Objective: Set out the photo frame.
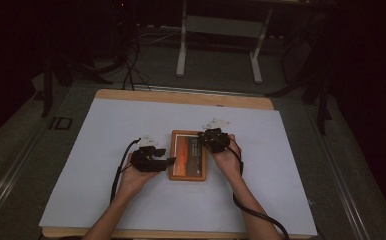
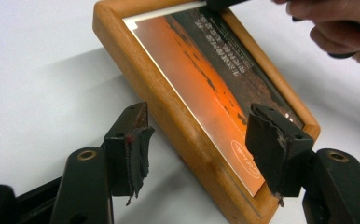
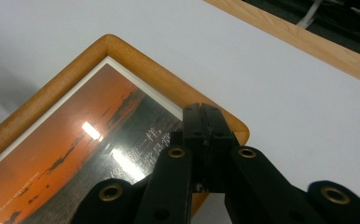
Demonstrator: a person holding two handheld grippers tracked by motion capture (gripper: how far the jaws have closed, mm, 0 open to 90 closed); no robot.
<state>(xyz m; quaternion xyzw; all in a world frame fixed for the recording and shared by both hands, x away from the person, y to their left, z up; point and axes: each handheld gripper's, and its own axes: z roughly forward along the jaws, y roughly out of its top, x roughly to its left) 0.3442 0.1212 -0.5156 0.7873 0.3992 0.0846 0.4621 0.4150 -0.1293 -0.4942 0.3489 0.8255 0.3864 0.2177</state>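
Note:
A wooden picture frame (image 1: 187, 156) holding an orange sunset print lies on the white sheet in the middle of the table. My left gripper (image 1: 170, 161) is at the frame's left side, open. In the left gripper view its jaws (image 2: 201, 149) straddle the frame's (image 2: 192, 70) wooden edge near a corner: one pad (image 2: 134, 154) is over the sheet, the other pad (image 2: 271, 149) over the print. My right gripper (image 1: 207, 141) is shut at the frame's far right corner. Its closed tip (image 3: 205, 126) sits over the wooden rim (image 3: 136, 65) there, with nothing seen between the jaws.
The white sheet (image 1: 131, 125) covers most of the wooden table (image 1: 181, 97), with open room on all sides of the frame. Beyond the far edge, on the dark floor, stand white stand legs (image 1: 182, 55) and cables. The right hand (image 2: 336, 23) shows at the left gripper view's top right.

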